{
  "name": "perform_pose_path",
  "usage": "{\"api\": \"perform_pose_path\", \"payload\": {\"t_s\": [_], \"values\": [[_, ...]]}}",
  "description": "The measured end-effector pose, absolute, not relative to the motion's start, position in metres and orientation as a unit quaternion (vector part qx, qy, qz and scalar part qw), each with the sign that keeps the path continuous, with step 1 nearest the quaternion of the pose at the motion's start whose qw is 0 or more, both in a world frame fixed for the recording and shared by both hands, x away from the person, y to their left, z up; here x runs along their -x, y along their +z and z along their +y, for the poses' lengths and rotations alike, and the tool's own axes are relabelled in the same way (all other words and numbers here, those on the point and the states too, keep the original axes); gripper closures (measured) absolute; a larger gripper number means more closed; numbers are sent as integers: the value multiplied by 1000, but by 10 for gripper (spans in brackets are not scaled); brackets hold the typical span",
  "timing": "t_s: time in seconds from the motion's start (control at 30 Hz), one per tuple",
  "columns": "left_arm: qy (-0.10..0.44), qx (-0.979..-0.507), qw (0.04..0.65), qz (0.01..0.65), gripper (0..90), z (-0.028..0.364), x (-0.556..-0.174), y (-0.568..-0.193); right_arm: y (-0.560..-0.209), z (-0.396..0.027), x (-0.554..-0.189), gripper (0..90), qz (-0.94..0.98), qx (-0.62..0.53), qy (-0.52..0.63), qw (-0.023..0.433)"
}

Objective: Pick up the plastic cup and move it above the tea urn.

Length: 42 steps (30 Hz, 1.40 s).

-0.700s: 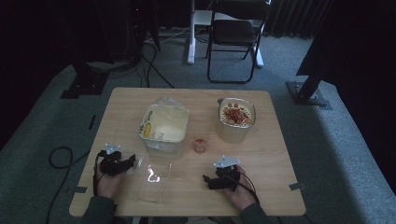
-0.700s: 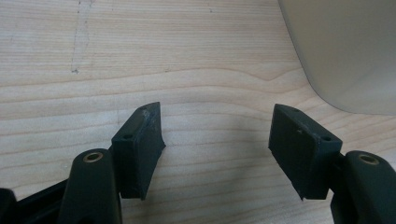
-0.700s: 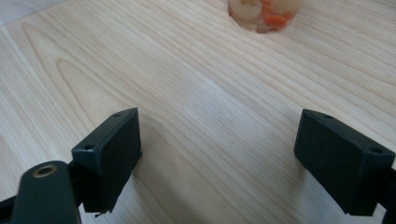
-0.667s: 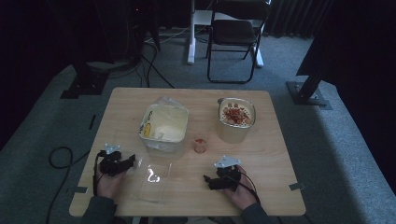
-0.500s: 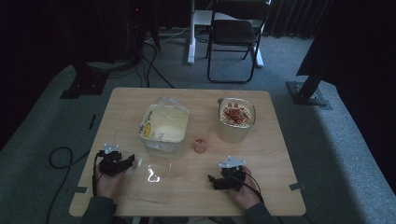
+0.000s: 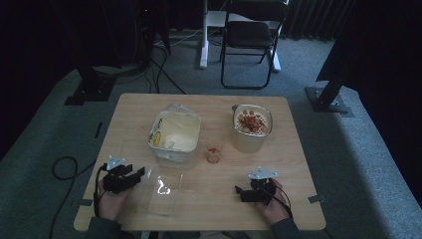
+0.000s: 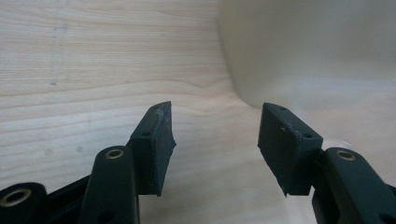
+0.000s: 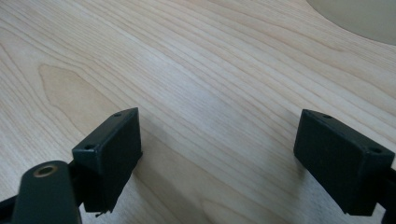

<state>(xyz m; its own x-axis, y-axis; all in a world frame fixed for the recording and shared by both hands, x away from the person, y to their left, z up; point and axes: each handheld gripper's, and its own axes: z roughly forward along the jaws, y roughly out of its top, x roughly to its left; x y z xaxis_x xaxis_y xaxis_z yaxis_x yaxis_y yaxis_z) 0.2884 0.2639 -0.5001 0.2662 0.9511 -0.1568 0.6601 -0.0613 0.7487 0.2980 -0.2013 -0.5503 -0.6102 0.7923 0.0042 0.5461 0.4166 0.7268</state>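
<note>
Dimly lit, both hand-held grippers, left [image 6: 141, 173] and right [image 6: 238, 191], gape wide; the cup's [image 6: 213, 155] contents stay unclear.

The right claw [image 6: 241, 191] slid rightward along the tabletop [image 6: 209, 199], away from the middle, with its hand [image 6: 273, 199]. It ended up nearer the right edge.

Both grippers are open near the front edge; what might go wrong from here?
The left gripper sits right beside the clear lid; closing could skid it rather than pinch it.

The small cup stands between the two tubs; reaching for either could tip it.
</note>
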Motion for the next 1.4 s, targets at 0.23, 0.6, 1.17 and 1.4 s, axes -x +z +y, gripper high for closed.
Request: {"api": "perform_pose_path", "payload": {"t_s": [0.23, 0.6, 1.17, 1.4], "values": [[181, -720, 384, 549, 434, 254, -265, -489, -550, -205, -298, 145, 824, -406, 356, 173], [167, -750, 344, 540, 499, 246, -241, -488, -550, -205, -298, 145, 823, -406, 356, 174], [162, -723, 350, 573, 861, 281, -258, -489, -550, -205, -298, 145, 823, -407, 356, 173], [181, -699, 380, 578, 875, 297, -259, -473, -550, -205, -298, 145, 823, -406, 356, 174]]}}
